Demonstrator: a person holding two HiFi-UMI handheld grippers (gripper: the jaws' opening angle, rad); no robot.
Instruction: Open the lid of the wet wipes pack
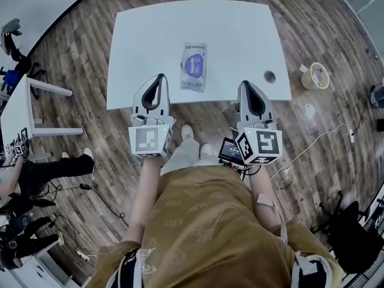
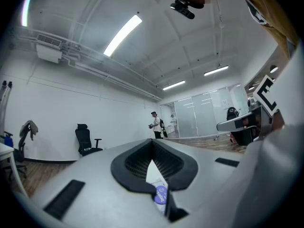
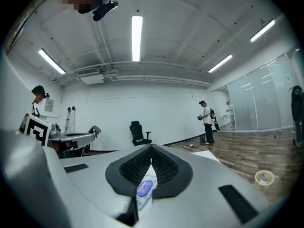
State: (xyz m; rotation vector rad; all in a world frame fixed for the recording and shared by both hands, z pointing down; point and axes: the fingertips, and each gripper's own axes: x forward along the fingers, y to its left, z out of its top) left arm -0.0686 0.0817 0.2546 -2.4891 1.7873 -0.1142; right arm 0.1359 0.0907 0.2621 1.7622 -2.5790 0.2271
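The wet wipes pack (image 1: 194, 66) lies flat on the white table (image 1: 240, 35), close to its front edge, with a round purple lid (image 1: 195, 63) facing up. My left gripper (image 1: 159, 77) hovers level over the table's front edge, just left of the pack, jaws together and empty. My right gripper (image 1: 246, 84) hovers at the same edge, to the pack's right, also shut and empty. In the left gripper view the pack (image 2: 157, 186) shows through the slit of the closed left gripper (image 2: 152, 142). In the right gripper view the pack (image 3: 145, 186) shows below the right gripper (image 3: 151, 147).
A round cable hole (image 1: 269, 76) sits at the table's near right corner. A second white table (image 1: 18, 110) and a seated person (image 1: 54, 167) are at the left. A roll-like object (image 1: 315, 75) and a cable (image 1: 324, 137) lie on the wooden floor at the right.
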